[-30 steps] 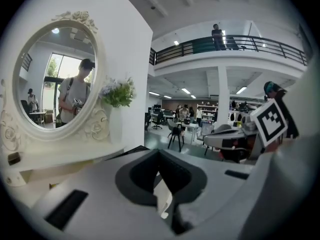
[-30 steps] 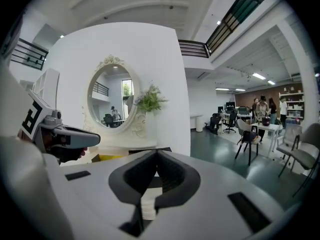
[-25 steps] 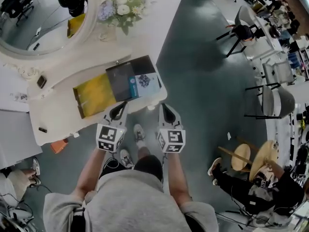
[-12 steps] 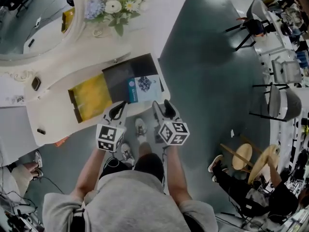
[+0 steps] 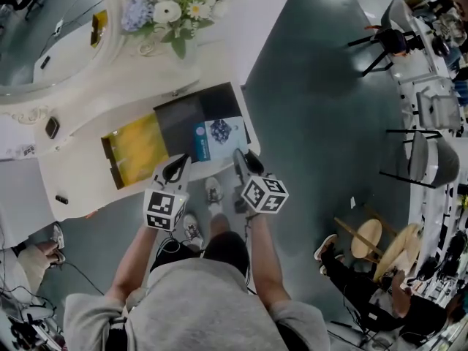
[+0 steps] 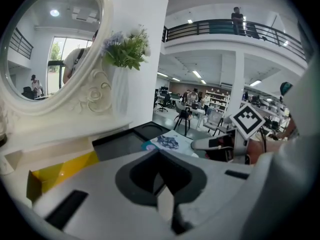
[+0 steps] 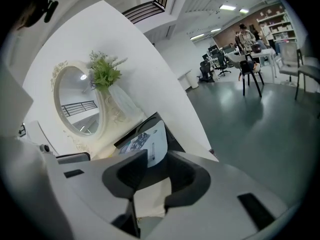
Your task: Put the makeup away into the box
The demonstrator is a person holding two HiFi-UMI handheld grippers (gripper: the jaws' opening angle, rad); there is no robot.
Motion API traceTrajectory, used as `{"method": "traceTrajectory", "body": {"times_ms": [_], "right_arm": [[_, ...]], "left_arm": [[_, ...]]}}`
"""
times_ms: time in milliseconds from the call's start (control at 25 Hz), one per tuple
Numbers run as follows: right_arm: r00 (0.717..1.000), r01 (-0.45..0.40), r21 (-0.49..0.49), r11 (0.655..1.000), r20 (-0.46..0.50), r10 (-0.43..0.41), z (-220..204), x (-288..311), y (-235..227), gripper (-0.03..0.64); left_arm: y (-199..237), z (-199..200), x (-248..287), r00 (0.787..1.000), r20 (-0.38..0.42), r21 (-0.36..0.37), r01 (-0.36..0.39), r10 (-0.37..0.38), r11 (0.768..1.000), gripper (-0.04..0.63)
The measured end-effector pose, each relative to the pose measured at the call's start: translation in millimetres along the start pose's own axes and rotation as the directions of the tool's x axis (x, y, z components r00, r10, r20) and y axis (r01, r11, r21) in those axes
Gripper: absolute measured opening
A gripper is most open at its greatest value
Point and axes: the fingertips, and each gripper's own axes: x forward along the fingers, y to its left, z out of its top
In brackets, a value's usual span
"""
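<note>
The left gripper (image 5: 180, 164) has its jaws together on nothing, while the right gripper (image 5: 246, 159), at its 3 o'clock, stands with jaws apart. They have just been closing in, and only the pale tabletop shows through the gap. Both point over the near edge of a white dressing table (image 5: 80, 174). An oval mirror (image 5: 44, 42) in a carved white frame sits at the table's 11 o'clock. The box (image 5: 183, 119) lies flat on the table at 12 o'clock from the left gripper, one half yellow and the other dark. A vase of flowers (image 5: 172, 9) stands at 12 o'clock beyond it. A blue-printed card (image 5: 218, 134) rests on the box's 4 o'clock corner.
</note>
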Motion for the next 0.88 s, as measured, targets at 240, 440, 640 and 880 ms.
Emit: {"method": "traceTrajectory", "body": {"times_ms": [240, 440, 640, 880], "right_arm": [[0.999, 0.036, -0.09, 0.995, 0.024, -0.034, 14, 2, 8, 0.027], [0.999, 0.023, -0.15, 0.988, 0.037, -0.017, 28, 0, 24, 0.017], [0.998, -0.012, -0.25, 0.968, 0.064, 0.028, 49, -7, 58, 0.014], [0.99, -0.076, -0.389, 0.918, 0.078, 0.116, 69, -10, 114, 0.014]], "left_arm": [[13, 5, -2, 1.0, 0.015, -0.01, -0.025, 0.025, 1.0, 0.0], [24, 13, -14, 0.998, 0.042, -0.02, -0.054, 0.054, 0.998, 0.0], [36, 26, -36, 0.992, 0.086, -0.03, -0.094, 0.097, 0.995, 0.0], [55, 35, -72, 0.977, 0.132, -0.053, -0.163, 0.168, 0.985, 0.0]]}}
